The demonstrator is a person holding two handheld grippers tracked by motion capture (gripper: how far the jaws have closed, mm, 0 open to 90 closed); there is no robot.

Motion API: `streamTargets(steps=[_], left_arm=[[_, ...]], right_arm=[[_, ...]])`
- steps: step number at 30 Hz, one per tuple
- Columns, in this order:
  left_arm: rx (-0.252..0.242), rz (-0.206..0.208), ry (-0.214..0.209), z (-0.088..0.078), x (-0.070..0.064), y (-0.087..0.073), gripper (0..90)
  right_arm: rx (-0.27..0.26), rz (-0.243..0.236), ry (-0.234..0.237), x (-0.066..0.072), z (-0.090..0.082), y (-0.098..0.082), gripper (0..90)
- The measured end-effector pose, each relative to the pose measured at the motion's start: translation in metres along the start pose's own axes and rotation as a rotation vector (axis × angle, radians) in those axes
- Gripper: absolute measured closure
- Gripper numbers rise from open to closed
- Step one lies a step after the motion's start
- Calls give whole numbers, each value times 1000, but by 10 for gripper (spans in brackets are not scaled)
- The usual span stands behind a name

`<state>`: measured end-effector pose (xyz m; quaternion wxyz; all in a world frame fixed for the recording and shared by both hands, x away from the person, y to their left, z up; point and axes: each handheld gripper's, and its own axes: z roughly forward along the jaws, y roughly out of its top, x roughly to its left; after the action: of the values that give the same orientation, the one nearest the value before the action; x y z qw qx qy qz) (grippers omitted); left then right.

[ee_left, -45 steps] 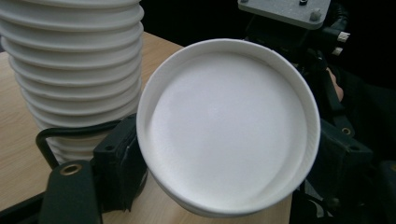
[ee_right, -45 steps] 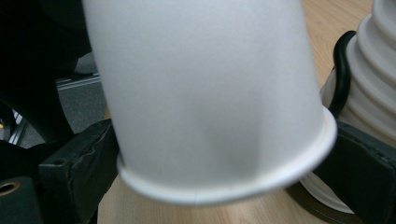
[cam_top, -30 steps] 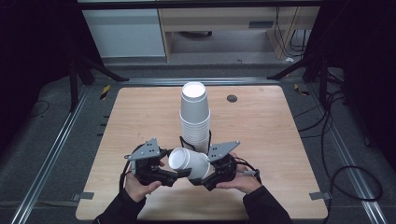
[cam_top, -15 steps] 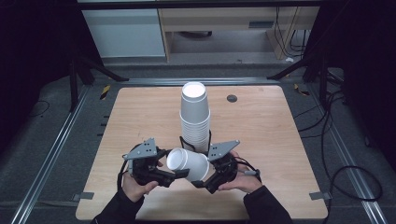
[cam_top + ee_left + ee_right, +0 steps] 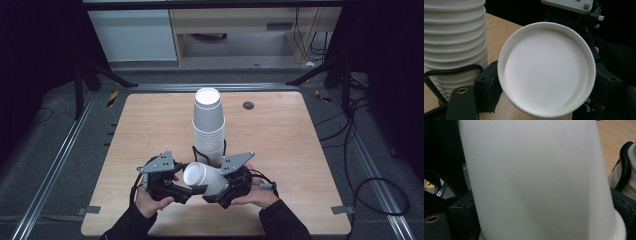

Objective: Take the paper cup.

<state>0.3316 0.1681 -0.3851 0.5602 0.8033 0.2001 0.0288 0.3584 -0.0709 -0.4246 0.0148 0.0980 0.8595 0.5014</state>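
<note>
white cup lying sideways between both grippers

white paper cup [image 5: 204, 179] sits low and centre in the high view, tipped on its side, base toward the left. behind it the tall stack of cups [image 5: 209, 127] stands upright on the wooden table [image 5: 150, 125]. we have the right gripper [image 5: 226, 191] around the cup's wide end near the rim, and it looks closed on it. the left gripper [image 5: 181, 192] sits at the base with its jaws partly open; in the left gripper view the round base [image 5: 546, 68] faces the camera, and we cannot tell whether the pads press on it. to do this step well, we judge the right grip should stay light so the thin wall does not crumple, and the left jaws should close squarely on the base before any pull, keeping clear of the stack.
</note>
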Motion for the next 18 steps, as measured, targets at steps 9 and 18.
streamTargets(steps=[9,18], left_arm=[[-9,-4,-4,0,1,0,217],[-10,13,24,-2,0,2,185]], right_arm=[[1,6,9,-1,-1,0,92],[-1,13,3,-3,-5,0,93]])
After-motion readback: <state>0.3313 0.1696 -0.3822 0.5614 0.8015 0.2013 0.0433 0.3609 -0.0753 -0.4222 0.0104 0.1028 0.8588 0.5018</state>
